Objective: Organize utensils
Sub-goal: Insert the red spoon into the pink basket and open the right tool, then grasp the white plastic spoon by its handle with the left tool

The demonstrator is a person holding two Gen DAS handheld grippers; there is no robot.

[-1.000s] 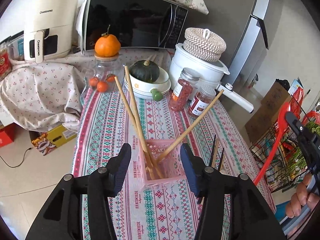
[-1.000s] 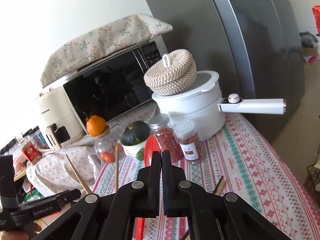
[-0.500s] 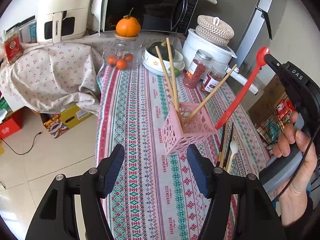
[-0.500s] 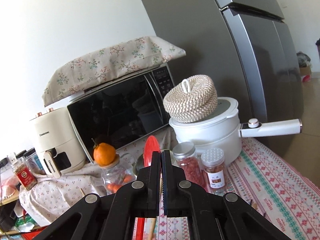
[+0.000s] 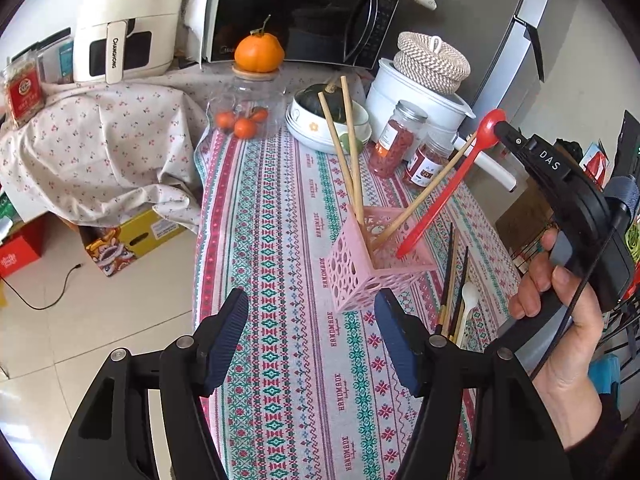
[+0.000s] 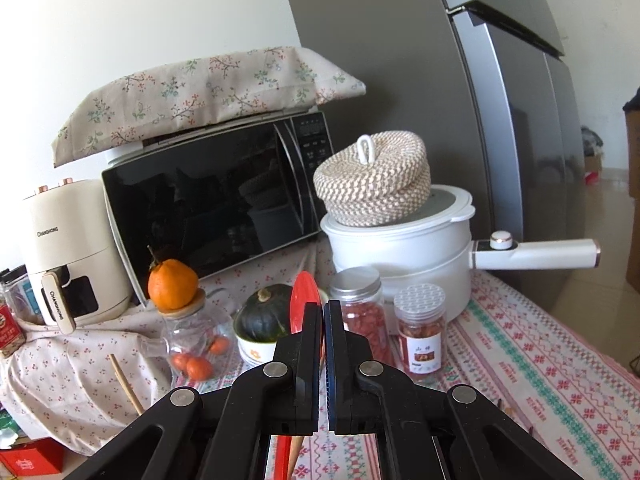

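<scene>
Right gripper (image 5: 505, 125) fingers clenching red spoon (image 5: 442, 196), lowering handle tip into pink basket (image 5: 362, 264) at 3 o'clock side. Left gripper (image 5: 310, 340) released, hovering. Next: releasing spoon.

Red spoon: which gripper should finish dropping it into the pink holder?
Right. The right gripper already grips the red spoon, its handle tip at the pink holder rim. The left gripper is open and empty.

The cream plastic air fryer (image 5: 128, 20) at the table's back left corner reads "CHANGHONG" on its top and handle. The striped woven tablecloth (image 5: 280, 240) repeats "HANDMADE". The black right gripper (image 5: 498, 128) body reads "DAS".
</scene>
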